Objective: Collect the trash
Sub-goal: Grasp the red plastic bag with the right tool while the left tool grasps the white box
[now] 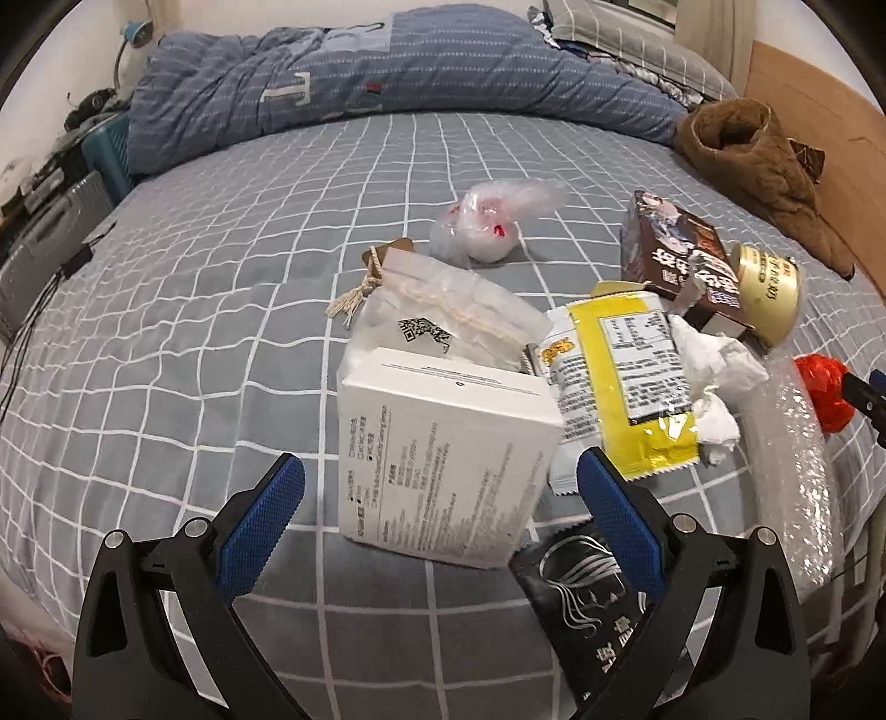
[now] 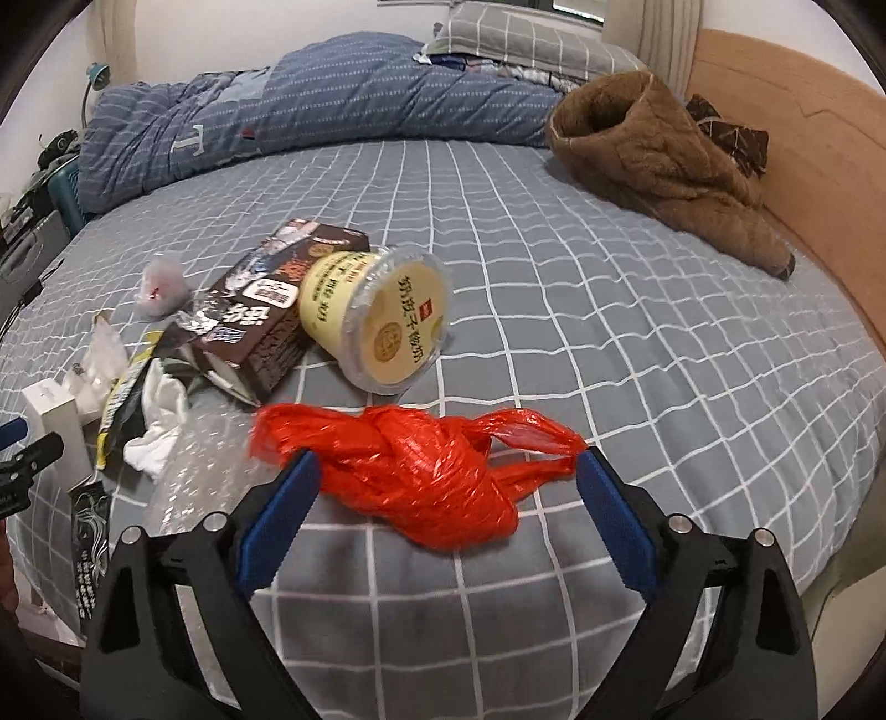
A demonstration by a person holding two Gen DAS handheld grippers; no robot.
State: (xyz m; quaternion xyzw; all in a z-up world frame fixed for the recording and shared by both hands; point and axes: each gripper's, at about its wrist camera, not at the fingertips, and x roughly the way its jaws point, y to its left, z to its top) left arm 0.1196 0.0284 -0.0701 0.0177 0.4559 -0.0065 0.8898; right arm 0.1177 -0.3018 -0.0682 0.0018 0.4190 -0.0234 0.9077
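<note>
Blue-padded fingers of the left gripper (image 1: 440,501) stand spread on either side of a white box (image 1: 443,459), the pads clear of its sides and nothing gripped. Beneath everything lies a bed (image 2: 554,310) under a grey sheet with a white grid, which fills both views; a rumpled blue quilt (image 2: 310,105) is heaped along its far edge, a checked pillow (image 2: 520,39) sits behind that, and a wooden headboard (image 2: 775,111) borders the right side. A brown fleece garment (image 2: 653,144) lies near the headboard, well apart from the trash. The trash is gathered at the near left of the bed: a strip of bubble wrap (image 1: 803,471), the white box, a dark brown carton (image 2: 266,310) touching a tipped cream cup (image 2: 376,315), a yellow wrapper (image 1: 637,376), a clear pouch (image 1: 448,315) with a string tie, crumpled white tissue (image 1: 714,376), a black sachet (image 1: 587,587) and a small knotted clear bag (image 1: 487,227) set apart farther back. A knotted red plastic bag (image 2: 432,471) lies between the wide-open fingers of the right gripper (image 2: 446,493), its right tail just beside one pad, though contact cannot be told. Bare sheet extends to the right of the pile and toward the quilt.
</note>
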